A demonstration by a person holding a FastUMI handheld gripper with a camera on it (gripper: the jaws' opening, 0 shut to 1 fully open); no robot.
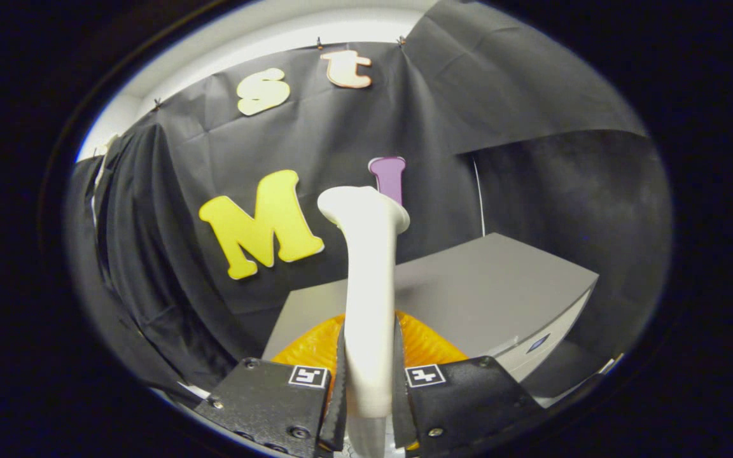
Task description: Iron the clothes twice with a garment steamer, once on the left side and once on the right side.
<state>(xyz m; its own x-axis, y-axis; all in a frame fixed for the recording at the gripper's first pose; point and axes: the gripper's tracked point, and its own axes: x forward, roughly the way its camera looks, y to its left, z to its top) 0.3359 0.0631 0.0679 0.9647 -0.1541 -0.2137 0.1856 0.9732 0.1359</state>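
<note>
A white garment steamer (369, 280) stands upright between my fingers, its flared head up above them. My gripper (369, 375) is shut on the steamer's handle, both fingers pressing its sides. A dark garment (128, 254) hangs to the left, in front of the black cloth wall. The steamer's lower end is hidden between the fingers.
An orange ribbed object (427, 343) lies just behind the fingers on a grey table (494, 286). The table's front edge and a white side panel (548, 340) run to the right. Black cloth wall closes the back and right.
</note>
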